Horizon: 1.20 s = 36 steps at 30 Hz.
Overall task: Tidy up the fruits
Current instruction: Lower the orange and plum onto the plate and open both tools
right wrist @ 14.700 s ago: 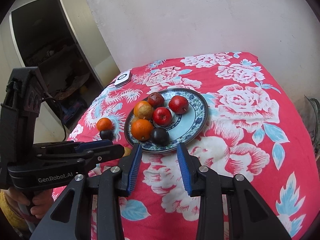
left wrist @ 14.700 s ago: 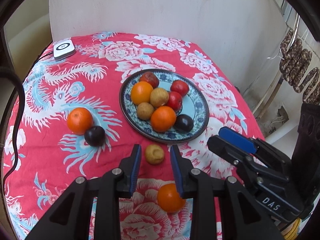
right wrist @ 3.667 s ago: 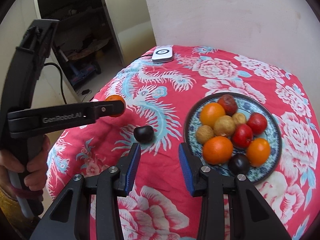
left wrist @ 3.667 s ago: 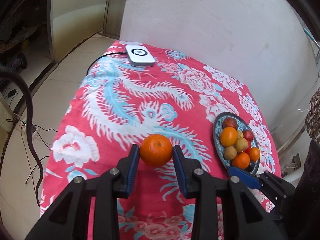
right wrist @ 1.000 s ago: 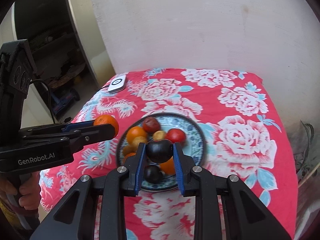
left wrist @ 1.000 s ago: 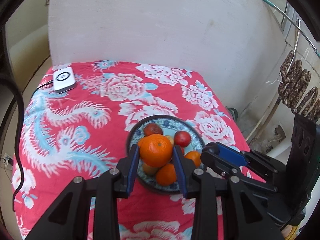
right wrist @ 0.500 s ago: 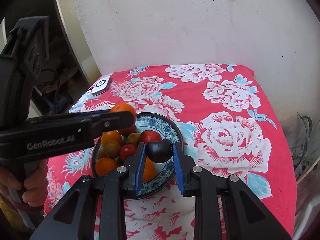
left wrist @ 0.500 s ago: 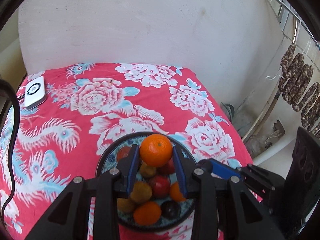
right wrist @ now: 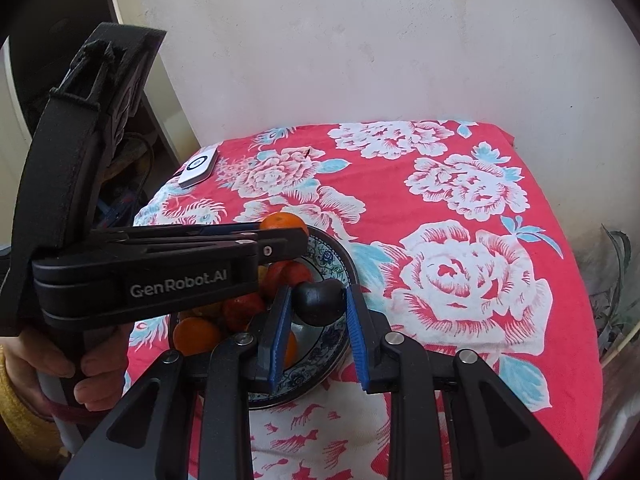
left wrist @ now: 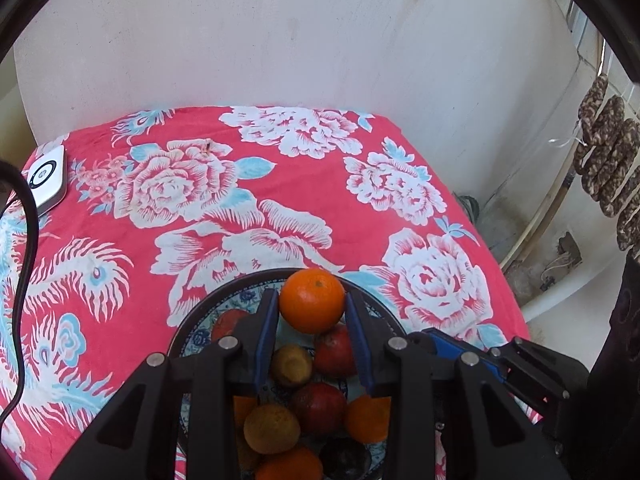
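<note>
Black plastic tongs with blue rubber pads fill the bottom of both views. Left tongs [left wrist: 312, 312] squeeze a round, bumpy orange [left wrist: 312, 300] between the pads. Right tongs [right wrist: 318, 312] pinch a smooth, shiny dark plum [right wrist: 320, 302] the same way. Under both sits a round plate [right wrist: 338, 260] with a blue pattern — full of oranges, red fruits and small brown ones. It rests on a soft red cloth [left wrist: 280, 200] with big white flowers and blue leaves. A flat white box [left wrist: 48, 180] lies far off to the left of the tongs, near the rough white wall [left wrist: 300, 40] — past the cloth's back edge.
</note>
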Each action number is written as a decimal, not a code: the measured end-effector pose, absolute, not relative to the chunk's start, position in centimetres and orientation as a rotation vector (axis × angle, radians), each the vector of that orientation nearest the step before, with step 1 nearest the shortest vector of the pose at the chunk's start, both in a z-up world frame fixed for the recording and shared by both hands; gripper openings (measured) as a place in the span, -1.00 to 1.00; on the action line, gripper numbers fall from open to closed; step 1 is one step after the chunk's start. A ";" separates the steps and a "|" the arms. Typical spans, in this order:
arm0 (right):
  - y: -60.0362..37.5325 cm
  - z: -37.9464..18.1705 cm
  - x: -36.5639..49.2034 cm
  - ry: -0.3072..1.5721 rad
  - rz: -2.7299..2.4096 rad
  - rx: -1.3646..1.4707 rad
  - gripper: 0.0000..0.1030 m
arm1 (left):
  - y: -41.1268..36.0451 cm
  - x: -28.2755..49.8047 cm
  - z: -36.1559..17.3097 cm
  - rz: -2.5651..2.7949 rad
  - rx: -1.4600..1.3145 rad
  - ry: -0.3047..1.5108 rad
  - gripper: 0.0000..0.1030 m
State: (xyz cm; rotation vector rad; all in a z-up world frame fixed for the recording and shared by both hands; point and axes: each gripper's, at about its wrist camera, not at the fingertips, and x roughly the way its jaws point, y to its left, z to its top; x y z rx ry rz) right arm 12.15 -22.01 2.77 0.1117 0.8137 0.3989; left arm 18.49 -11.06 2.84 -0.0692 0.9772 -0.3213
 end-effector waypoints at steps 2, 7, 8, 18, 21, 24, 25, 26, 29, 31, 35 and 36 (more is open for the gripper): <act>-22.0 2.6 12.2 0.816 0.402 0.115 -0.45 | -11.2 18.5 2.7 -0.321 -0.061 0.975 -0.31; -22.2 2.3 12.3 0.820 0.403 0.123 -0.45 | -11.4 18.4 2.7 -0.315 -0.036 0.967 -0.31; -22.2 2.2 12.3 0.821 0.402 0.124 -0.45 | -11.4 18.4 2.7 -0.315 -0.039 0.968 -0.31; -22.2 2.0 12.2 0.823 0.397 0.123 -0.45 | -10.8 18.1 3.4 -0.298 -0.062 0.957 -0.29; -22.1 2.0 12.2 0.822 0.399 0.124 -0.45 | -10.5 17.8 3.9 -0.287 -0.057 0.943 -0.26; -22.1 2.0 12.2 0.821 0.400 0.129 -0.45 | -10.3 17.5 4.1 -0.275 -0.051 0.937 -0.26; -22.1 2.0 12.2 0.821 0.400 0.132 -0.45 | -10.2 17.4 4.2 -0.270 -0.051 0.937 -0.26; -22.1 2.0 12.2 0.821 0.400 0.134 -0.45 | -10.1 17.3 4.2 -0.268 -0.052 0.936 -0.26; -22.2 2.0 12.2 0.822 0.399 0.139 -0.45 | -9.8 17.1 4.3 -0.264 -0.060 0.939 -0.26; -22.2 2.0 12.2 0.824 0.400 0.144 -0.45 | -9.6 16.9 4.4 -0.259 -0.064 0.940 -0.26; -22.2 2.0 12.1 0.826 0.394 0.152 -0.43 | -9.1 16.5 4.4 -0.252 -0.072 0.944 -0.26; -22.2 2.0 12.1 0.828 0.389 0.153 -0.41 | -9.0 16.3 4.4 -0.250 -0.075 0.945 -0.26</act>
